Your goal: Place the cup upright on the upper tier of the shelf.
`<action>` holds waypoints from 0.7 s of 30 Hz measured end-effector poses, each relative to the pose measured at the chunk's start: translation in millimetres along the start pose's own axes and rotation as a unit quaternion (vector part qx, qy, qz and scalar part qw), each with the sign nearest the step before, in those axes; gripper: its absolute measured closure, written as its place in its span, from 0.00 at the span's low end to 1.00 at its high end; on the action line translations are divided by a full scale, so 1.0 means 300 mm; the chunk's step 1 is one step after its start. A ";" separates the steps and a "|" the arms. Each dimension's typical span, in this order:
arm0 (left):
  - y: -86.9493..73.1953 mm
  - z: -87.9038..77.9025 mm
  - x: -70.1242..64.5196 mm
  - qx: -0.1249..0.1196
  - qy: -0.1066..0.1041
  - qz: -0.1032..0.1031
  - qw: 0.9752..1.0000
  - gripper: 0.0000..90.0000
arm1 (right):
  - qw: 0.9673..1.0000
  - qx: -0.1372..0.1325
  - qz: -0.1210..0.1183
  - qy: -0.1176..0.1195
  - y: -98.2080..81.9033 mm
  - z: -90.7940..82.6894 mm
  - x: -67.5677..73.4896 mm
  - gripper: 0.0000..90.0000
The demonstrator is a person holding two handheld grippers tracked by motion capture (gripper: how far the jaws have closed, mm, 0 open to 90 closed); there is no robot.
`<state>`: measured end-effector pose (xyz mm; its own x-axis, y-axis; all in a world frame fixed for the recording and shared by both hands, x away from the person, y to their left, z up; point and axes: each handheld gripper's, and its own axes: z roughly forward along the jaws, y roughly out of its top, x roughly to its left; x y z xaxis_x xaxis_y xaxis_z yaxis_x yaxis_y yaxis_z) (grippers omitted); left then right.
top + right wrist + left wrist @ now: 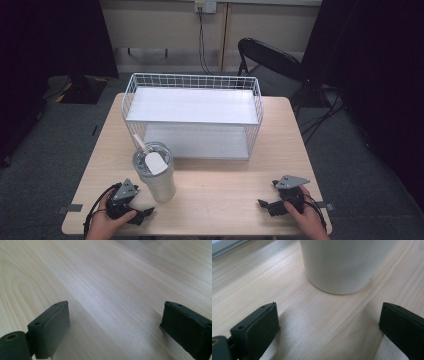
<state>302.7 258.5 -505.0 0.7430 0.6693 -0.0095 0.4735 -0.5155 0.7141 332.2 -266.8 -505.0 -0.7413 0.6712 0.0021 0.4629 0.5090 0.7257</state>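
A white tumbler (156, 175) with a clear lid and a white straw stands on the wooden table (220, 195), front left. My left gripper (145, 214) rests low on the table just left of and in front of it, held by a hand. In the left gripper view the tumbler's base (342, 267) sits just beyond my left gripper (329, 325), whose jaws stand wide apart with nothing between them. My right gripper (264, 204) lies at the front right, open. The right gripper view has my right gripper (115, 327) over bare wood.
A white wire rack (192, 112) with two shelves stands across the back half of the table. A black folding chair (272, 62) is behind the table at the right. Dark curtains flank both sides.
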 end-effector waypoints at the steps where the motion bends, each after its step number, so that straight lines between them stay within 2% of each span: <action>1: 0.000 0.000 0.000 0.000 0.000 0.000 1.000 0.01 | 1.000 0.000 0.000 0.000 0.000 0.000 0.000 0.08; 11: 0.001 0.001 0.000 0.000 -0.003 -0.001 1.000 0.00 | 1.000 0.001 0.000 0.000 0.000 0.000 0.000 0.08; 15: -0.001 -0.004 0.001 -0.006 0.000 -0.006 1.000 0.06 | 1.000 0.001 0.000 0.000 0.000 0.000 0.000 0.08; 16: -0.003 -0.013 0.002 -0.021 -0.006 -0.012 1.000 0.13 | 1.000 0.001 0.000 0.000 0.000 0.000 0.000 0.08; 17: -0.003 -0.013 0.002 -0.021 -0.006 -0.012 1.000 0.21 | 1.000 0.001 0.000 0.000 0.000 0.000 0.000 0.08; 18: 0.003 -0.022 0.005 -0.030 -0.014 -0.020 0.999 0.24 | 1.000 0.001 0.000 0.000 0.000 0.000 0.000 0.08; 19: 0.003 -0.022 0.005 -0.030 -0.014 -0.020 0.999 0.20 | 1.000 0.001 0.000 0.000 0.000 0.000 0.000 0.08; 21: 0.014 -0.032 0.001 -0.045 -0.009 -0.024 0.999 0.17 | 1.000 0.000 0.000 0.000 0.000 0.000 0.000 0.08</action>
<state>300.4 261.7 -495.4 0.7292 0.6818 -0.0583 0.4652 -0.4314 0.7730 332.2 -266.8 -505.0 -0.7411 0.6714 0.0023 0.4633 0.5089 0.7255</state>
